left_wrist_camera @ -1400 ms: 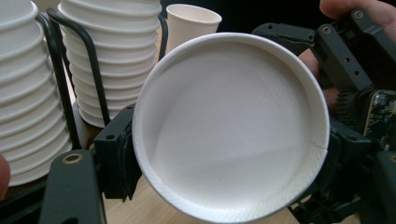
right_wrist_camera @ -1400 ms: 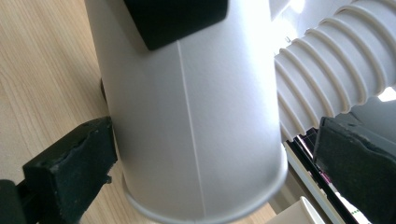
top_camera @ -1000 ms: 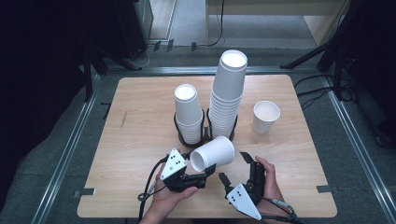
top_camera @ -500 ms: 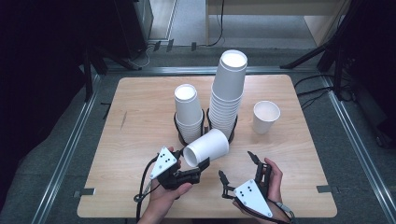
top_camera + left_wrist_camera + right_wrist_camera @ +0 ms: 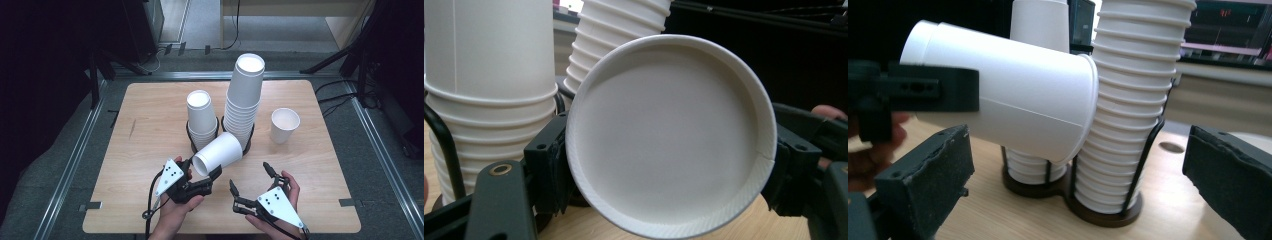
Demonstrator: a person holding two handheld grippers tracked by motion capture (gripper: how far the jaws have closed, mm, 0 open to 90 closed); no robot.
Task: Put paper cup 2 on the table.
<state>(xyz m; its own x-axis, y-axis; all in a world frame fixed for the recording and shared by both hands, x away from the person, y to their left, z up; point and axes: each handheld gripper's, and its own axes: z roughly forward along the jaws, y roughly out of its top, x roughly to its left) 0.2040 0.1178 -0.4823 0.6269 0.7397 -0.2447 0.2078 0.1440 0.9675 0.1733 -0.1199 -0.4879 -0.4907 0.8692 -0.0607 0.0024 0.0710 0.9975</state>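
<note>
My left gripper (image 5: 202, 171) is shut on a white paper cup (image 5: 218, 153) that lies on its side above the table, mouth toward the stacks. In the left gripper view the cup's base (image 5: 669, 135) faces the camera, with a black pad pressed on each side of it. My right gripper (image 5: 249, 175) stands open just right of the cup, apart from it. In the right gripper view its wide-set jaws frame the held cup (image 5: 1013, 100), and a jaw of the left gripper lies across the cup's side.
A short cup stack (image 5: 201, 120) and a tall cup stack (image 5: 243, 100) stand in a black wire holder at the centre of the wooden table (image 5: 150, 110). The held cup's rim is close to the tall stack (image 5: 1128, 110). A single upright cup (image 5: 284, 125) stands at the right.
My right gripper has drawn back from the cup toward the right and turned, so that its grey plate faces up. The left gripper and its cup have barely shifted.
</note>
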